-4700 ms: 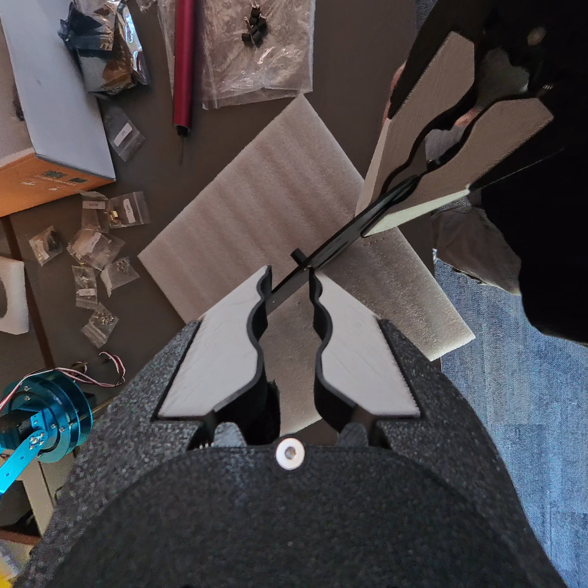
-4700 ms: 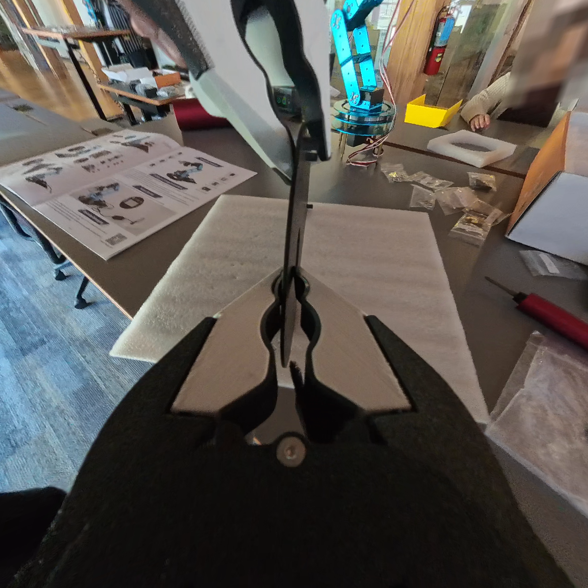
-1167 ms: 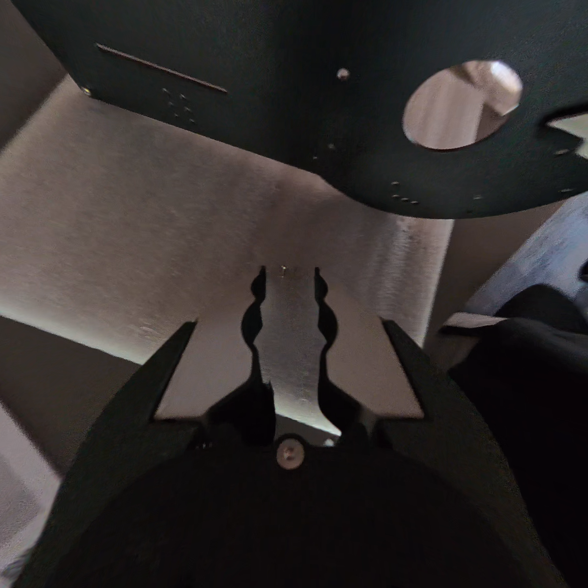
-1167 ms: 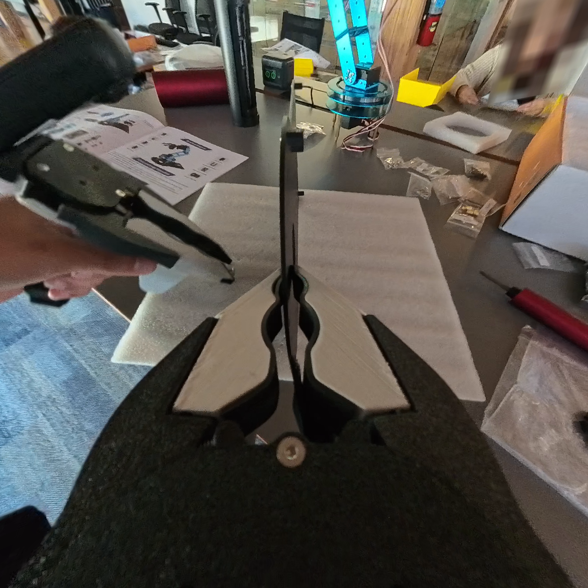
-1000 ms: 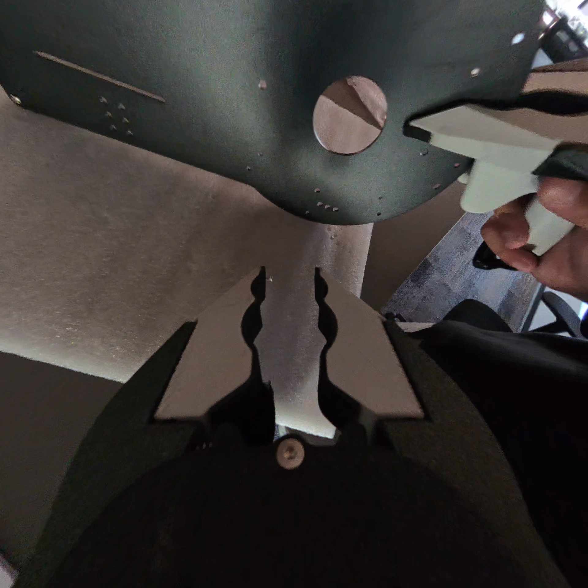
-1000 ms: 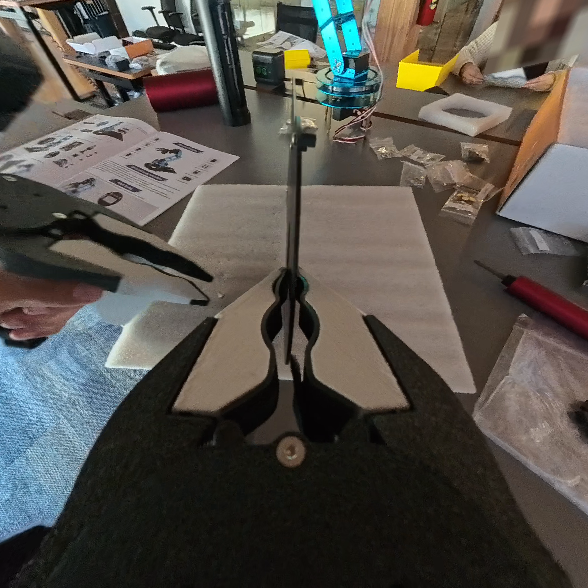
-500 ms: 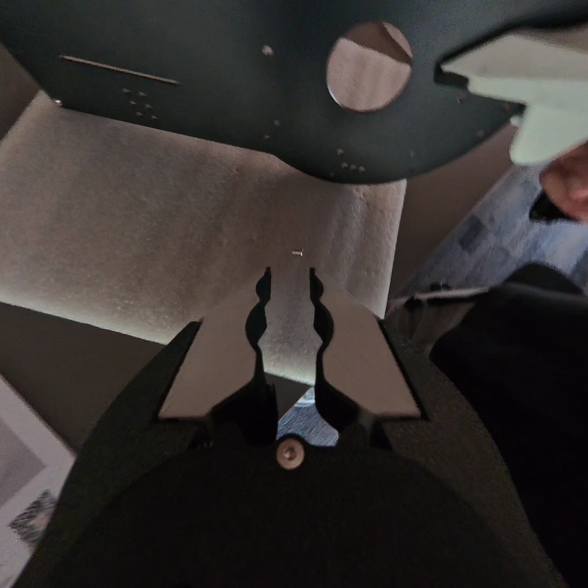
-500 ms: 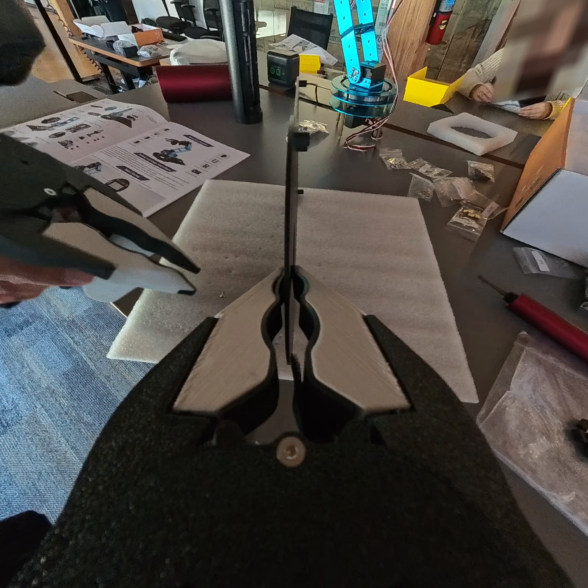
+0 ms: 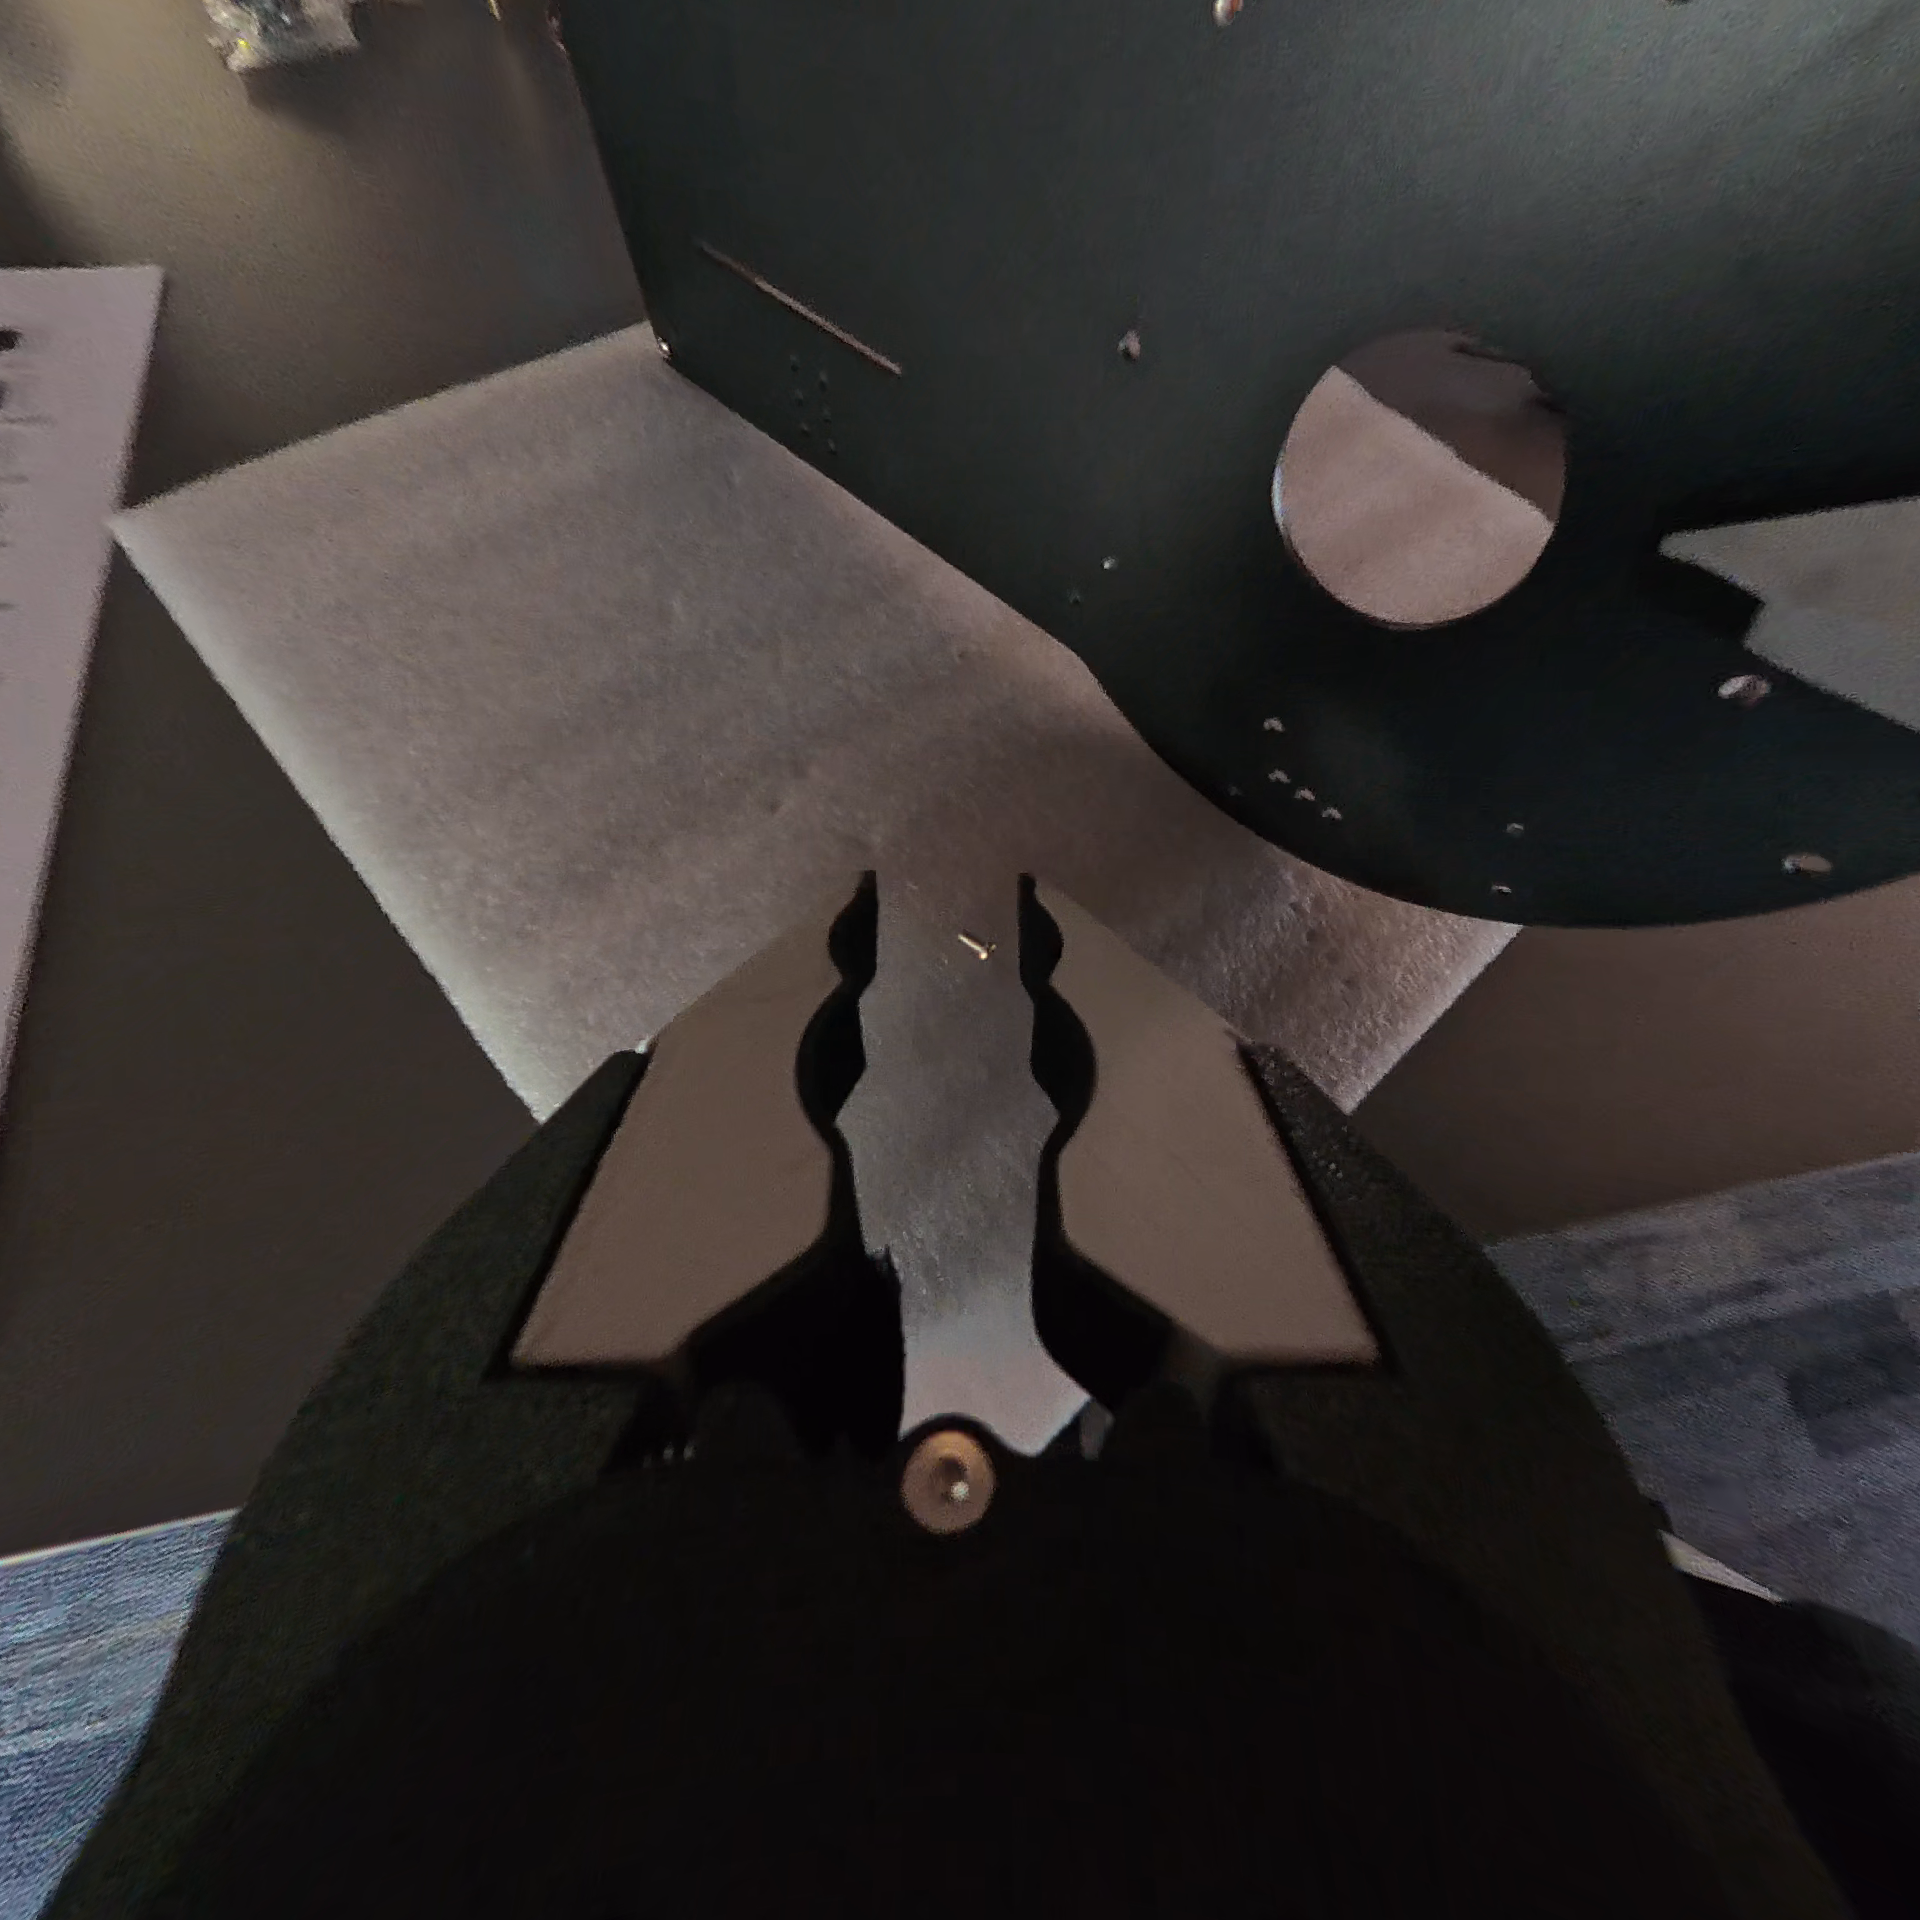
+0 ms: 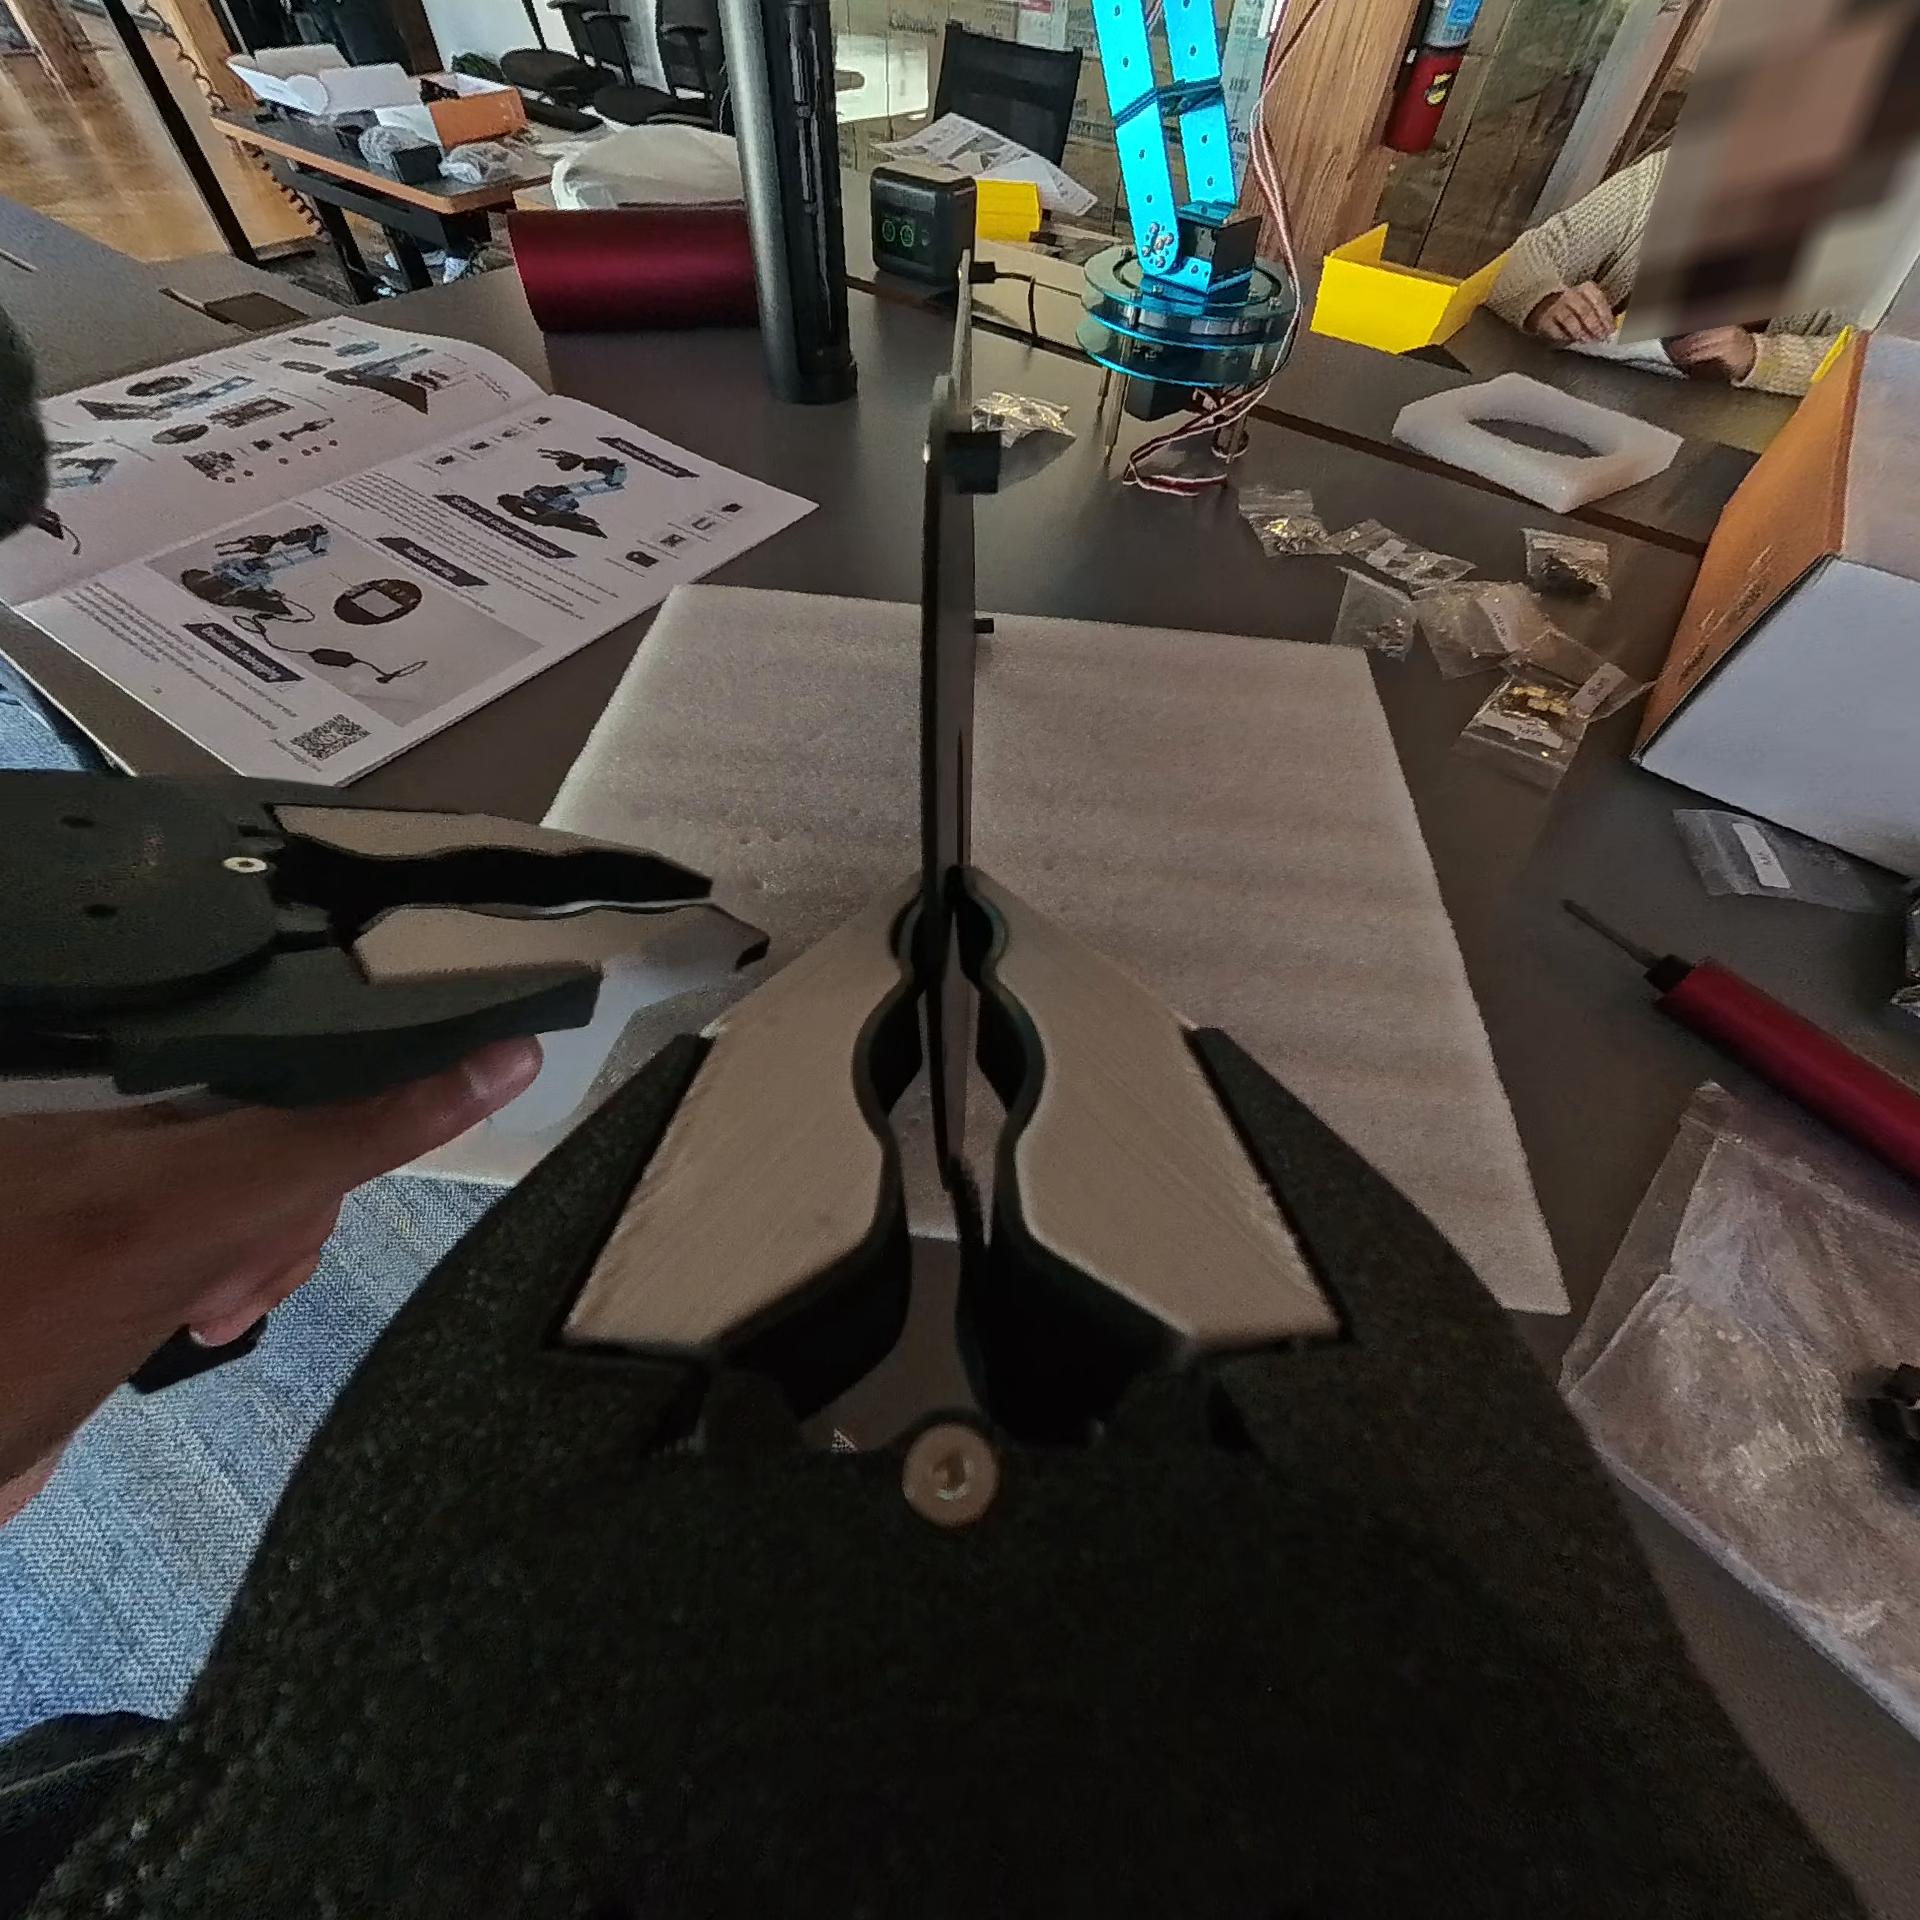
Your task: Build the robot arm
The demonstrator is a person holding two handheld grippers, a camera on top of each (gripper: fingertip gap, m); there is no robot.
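My right gripper point(image 10: 948, 894) is shut on a thin black metal plate point(image 10: 948, 665) and holds it on edge above a white foam sheet point(image 10: 1174, 831). In the left wrist view the plate point(image 9: 1143, 416) shows its flat face, with a round hole and small drilled holes. My left gripper point(image 9: 945, 883) is open and empty, low over the foam sheet point(image 9: 582, 665). A tiny silver screw point(image 9: 977, 943) lies on the foam just between its fingertips. The left gripper also shows at the left of the right wrist view point(image 10: 717, 914).
An open instruction booklet point(image 10: 343, 540) lies left of the foam. Small parts bags point(image 10: 1475, 613), an orange and white box point(image 10: 1808, 665), a red-handled tool point(image 10: 1766, 1029) and a plastic bag point(image 10: 1766, 1330) lie to the right. A blue robot arm point(image 10: 1184, 208) stands at the back. Tip to tip, the grippers are about 11 cm apart.
My left gripper let go of the plate earlier, dropped to the foam and has now moved up to the small screw, which lies between its fingertips. The right gripper keeps hold of the plate.
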